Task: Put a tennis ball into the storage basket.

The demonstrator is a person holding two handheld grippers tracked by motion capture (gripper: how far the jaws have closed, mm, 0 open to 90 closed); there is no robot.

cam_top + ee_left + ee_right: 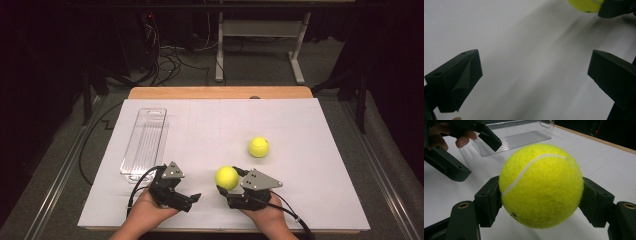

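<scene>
A yellow tennis ball [226,177] [541,185] sits between the jaws of my right gripper [231,181] [541,200], which is shut on it near the front middle of the white table; both pads press its sides. A second tennis ball [258,146] lies loose on the table, a little farther back and to the right. My left gripper [192,201] [535,65] is to the left of the held ball, open, with bare table between its jaws. In the left gripper view the held ball [585,5] peeks in at the top right. The left gripper [484,160] also appears in the right gripper view, upper left.
A clear plastic tray [145,142] [519,137] lies lengthwise on the left part of the white table [300,200], with nothing in it. The table's wooden far edge [220,92] shows at the back. Cables and a desk frame stand on the floor behind.
</scene>
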